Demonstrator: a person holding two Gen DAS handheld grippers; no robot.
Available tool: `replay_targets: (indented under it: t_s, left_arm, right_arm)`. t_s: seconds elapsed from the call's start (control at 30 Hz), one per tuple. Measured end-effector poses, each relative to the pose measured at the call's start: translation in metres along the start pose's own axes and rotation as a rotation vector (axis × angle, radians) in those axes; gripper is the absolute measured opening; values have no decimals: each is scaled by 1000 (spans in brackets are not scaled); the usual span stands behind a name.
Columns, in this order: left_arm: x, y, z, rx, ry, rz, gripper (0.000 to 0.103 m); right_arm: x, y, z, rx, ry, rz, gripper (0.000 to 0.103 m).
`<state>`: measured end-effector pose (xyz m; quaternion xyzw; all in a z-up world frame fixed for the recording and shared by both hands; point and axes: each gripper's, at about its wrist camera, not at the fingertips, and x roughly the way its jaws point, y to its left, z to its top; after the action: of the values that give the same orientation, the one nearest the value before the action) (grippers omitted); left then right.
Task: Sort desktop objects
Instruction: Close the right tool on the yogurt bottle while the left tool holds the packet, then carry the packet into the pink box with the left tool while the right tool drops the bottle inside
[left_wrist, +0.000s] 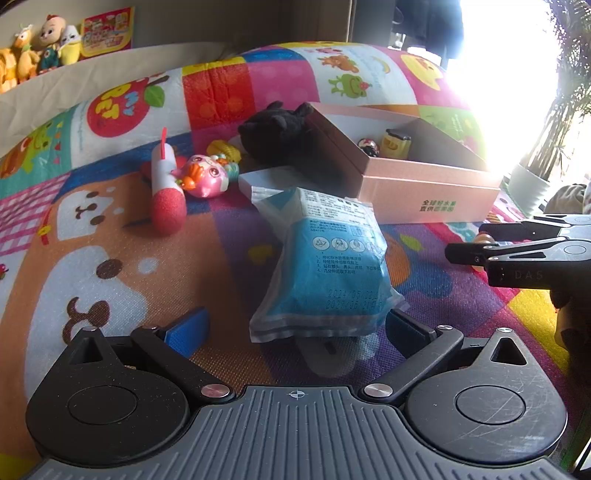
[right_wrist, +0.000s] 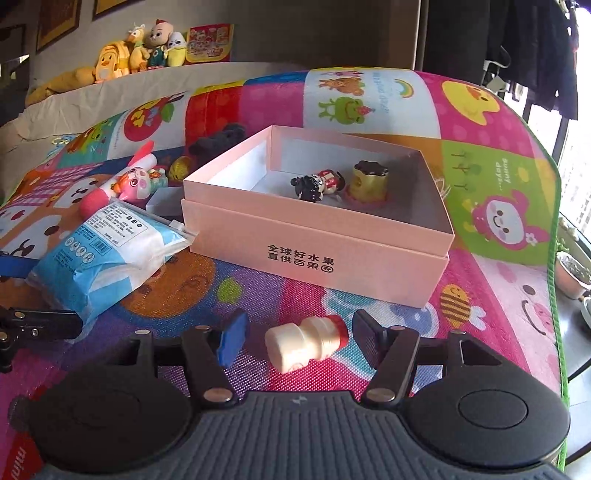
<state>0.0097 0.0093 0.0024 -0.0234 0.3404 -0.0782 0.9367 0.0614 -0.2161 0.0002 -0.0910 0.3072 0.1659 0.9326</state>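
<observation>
1. On the colourful cartoon-print play mat (right_wrist: 491, 122) stands an open pale pink cardboard box (right_wrist: 317, 254) with dark printed characters on its front wall.
2. Inside the box, towards its 2 o'clock corner in the right wrist view, lie a small black-and-red toy figure (right_wrist: 319, 183) and, just beside it, a squat yellow jar with a dark lid (right_wrist: 368, 180).
3. The right gripper (right_wrist: 295, 338) has its jaws spread on either side of a small cream plastic bottle with a red cap (right_wrist: 304, 343), which lies on its side on the mat at 6 o'clock from the box; neither pad touches it.
4. The left gripper (left_wrist: 295, 328) has its jaws spread; a blue-and-white plastic packet (left_wrist: 328, 266) sits between them, its lower edge against the black right-side pad and clear of the blue one. Whether it is lifted, I cannot tell.
5. At 10 o'clock from the packet in the left wrist view lie a red-and-white foam-tipped toy (left_wrist: 166, 192) and, touching it, a pink cartoon fish toy (left_wrist: 205, 175).
6. A black plush toy (left_wrist: 280, 133) rests against the box's wall on the 9 o'clock side.
</observation>
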Motion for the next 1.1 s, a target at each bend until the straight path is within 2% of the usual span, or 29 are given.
replay_targets:
  t_s: [0.43,0.63,0.7,0.77,0.8,0.93,1.1]
  left_arm:
    - [0,-1,0,2,1,2,103]
    - [0,-1,-1,1,1,1,103]
    - [0,-1,-1,2,1,2,103]
    - [0,-1,-1,2,1,2,103]
    - [0,-1,-1,0,0,0,103]
    - [-3,0,-1,-6,-13,2,103]
    - [-8,-20,15,74,-66,-6,103]
  right_arm:
    - [-15,8,-11,30,22,93,63]
    - [-11,11,-9,66,32,29,63]
    - [-9,10,-8,76,32,29,54]
    - [-10,10,-8,90,27,27,51]
    - [-10,9,-9,98,25,26,46]
    - [-14,6,-8,128,15,9,45]
    - [-38,6,-8,115,-26,21,45]
